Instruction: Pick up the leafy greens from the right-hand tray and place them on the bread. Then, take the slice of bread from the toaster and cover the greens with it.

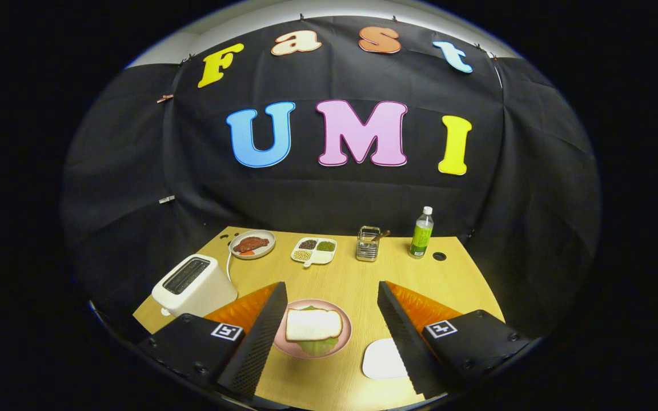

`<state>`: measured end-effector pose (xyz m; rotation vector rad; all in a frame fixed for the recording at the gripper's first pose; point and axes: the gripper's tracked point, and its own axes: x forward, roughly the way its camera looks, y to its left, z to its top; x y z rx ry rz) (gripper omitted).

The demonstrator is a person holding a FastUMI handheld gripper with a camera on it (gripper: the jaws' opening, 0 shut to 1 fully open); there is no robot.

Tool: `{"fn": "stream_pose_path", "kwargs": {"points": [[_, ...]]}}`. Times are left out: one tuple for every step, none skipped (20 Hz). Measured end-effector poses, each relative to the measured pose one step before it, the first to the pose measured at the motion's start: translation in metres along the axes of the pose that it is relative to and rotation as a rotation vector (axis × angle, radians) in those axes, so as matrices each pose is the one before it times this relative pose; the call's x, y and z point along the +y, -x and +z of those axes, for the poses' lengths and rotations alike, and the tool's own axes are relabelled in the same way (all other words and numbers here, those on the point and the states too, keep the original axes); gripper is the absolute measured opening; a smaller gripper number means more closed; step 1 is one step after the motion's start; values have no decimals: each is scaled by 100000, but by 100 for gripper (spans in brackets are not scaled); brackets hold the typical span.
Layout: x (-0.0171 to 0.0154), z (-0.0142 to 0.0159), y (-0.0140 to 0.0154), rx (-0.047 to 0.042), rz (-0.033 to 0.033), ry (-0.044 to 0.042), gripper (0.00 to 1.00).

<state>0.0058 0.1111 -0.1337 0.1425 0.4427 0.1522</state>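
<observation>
Hovering wide and empty at the frame's bottom, the tongs (329,337) bracket the plate (347,334), where bread (313,324) covers greens (317,346), sandwich seemingly finished.

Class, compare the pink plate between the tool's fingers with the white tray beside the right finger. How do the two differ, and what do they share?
The pink plate is round; the white tray looks like a rounded rectangle. The pink plate carries leafy greens topped with a bread slice; the white tray's visible part is bare. The pink plate lies between the fingers of the open tool; the right finger partly covers the white tray. Both rest flat on the wooden table.
</observation>
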Motion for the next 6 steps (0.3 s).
{"fn": "stream_pose_path", "kwargs": {"points": [[-15, 0, -107, 25, -61, -289, 100], [-43, 30, 13, 79, -195, -236, 99], [-128, 20, -4, -67, -312, -201, 99], [-103, 64, 32, 35, -159, -136, 99], [42, -38, 19, 144, -148, -80, 99], [-19, -131, 97, 395, -124, -53, 99]]}}
